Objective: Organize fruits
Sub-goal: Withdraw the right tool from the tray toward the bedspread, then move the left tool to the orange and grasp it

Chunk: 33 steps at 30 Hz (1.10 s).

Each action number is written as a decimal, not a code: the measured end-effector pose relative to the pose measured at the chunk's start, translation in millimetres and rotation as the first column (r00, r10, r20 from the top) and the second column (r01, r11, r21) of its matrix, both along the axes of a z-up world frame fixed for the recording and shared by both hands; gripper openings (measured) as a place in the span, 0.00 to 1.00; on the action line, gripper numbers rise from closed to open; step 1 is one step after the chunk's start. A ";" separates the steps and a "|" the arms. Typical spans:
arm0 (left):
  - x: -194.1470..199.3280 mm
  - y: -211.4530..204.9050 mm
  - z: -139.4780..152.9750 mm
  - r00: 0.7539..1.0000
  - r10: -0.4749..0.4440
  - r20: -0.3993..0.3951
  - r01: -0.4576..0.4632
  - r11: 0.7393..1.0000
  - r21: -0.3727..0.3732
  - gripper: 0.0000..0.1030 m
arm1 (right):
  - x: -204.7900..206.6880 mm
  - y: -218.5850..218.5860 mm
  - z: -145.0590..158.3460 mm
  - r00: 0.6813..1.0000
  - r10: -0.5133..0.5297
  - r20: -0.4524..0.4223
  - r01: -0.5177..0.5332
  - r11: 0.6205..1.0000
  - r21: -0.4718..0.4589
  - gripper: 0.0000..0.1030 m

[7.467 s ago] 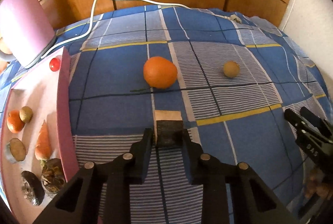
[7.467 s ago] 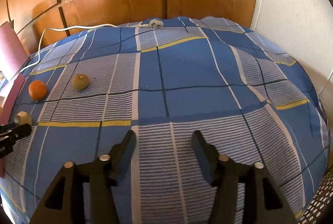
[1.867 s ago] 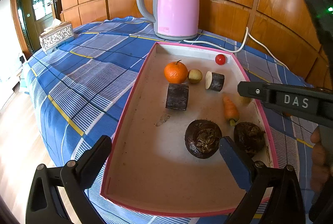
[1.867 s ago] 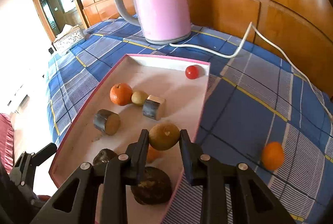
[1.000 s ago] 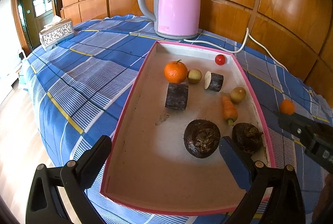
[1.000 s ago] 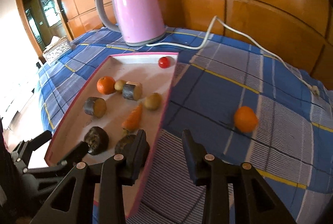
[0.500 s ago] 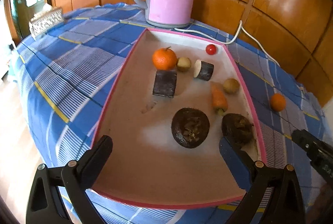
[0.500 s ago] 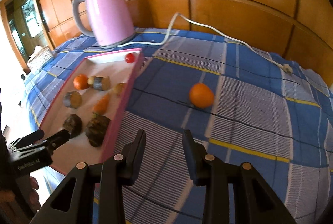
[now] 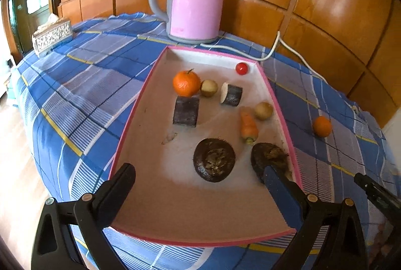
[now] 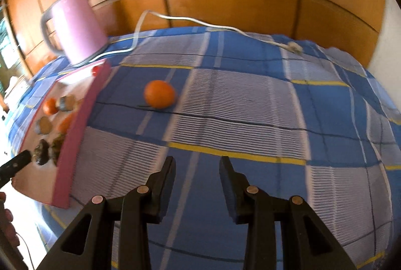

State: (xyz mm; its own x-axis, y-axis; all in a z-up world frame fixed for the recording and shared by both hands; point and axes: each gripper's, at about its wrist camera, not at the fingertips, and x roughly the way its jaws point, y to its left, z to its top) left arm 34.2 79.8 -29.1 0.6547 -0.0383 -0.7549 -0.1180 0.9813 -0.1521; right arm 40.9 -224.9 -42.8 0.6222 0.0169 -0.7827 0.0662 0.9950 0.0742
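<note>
The pink-rimmed tray [image 9: 130,117] lies under and ahead of the left gripper [image 9: 198,174], whose jaws stand wide apart, holding nothing. The right gripper [image 10: 196,167], jaws slightly apart and empty, hangs over the blue checked cloth [image 10: 250,104]. The loose orange [image 10: 159,94] sits ahead of it, slightly left, outside the tray.
</note>
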 end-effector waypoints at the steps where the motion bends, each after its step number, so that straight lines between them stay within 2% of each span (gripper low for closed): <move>1: -0.8 -1.3 2.5 1.000 -0.005 0.006 0.004 1.000 0.005 1.00 | -1.4 -5.4 -1.1 1.000 -0.017 0.000 0.017 1.000 -0.002 0.35; 15: -5.7 -33.0 28.1 0.991 -0.123 0.059 0.122 0.992 0.019 1.00 | -20.2 -78.1 -14.6 0.973 -0.230 0.004 0.230 0.973 -0.003 0.35; 20: 0.5 -46.2 33.8 0.983 -0.176 0.041 0.177 0.984 -0.018 1.00 | -23.4 -94.6 -17.6 0.960 -0.279 0.014 0.279 0.960 -0.021 0.35; 23: 4.5 -56.7 36.5 0.978 -0.203 0.043 0.204 0.979 -0.016 1.00 | -24.4 -103.4 -20.4 0.951 -0.310 0.022 0.310 0.950 -0.043 0.35; 29: 15.6 -79.1 46.2 0.963 -0.264 0.051 0.264 0.965 0.014 1.00 | -30.8 -127.5 -27.1 0.919 -0.393 0.031 0.395 0.917 -0.058 0.35; 33: 27.1 -102.2 52.3 0.945 -0.323 0.058 0.319 0.946 0.059 0.99 | -32.1 -135.1 -27.3 0.912 -0.409 0.037 0.411 0.910 -0.058 0.36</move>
State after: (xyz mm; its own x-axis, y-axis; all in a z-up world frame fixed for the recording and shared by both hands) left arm 61.4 -22.5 23.2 0.6620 -0.2190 -0.7168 0.2130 0.9719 -0.1002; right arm 8.8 -360.0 -70.1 0.5819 -0.2929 -0.7587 0.4685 0.8833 0.0184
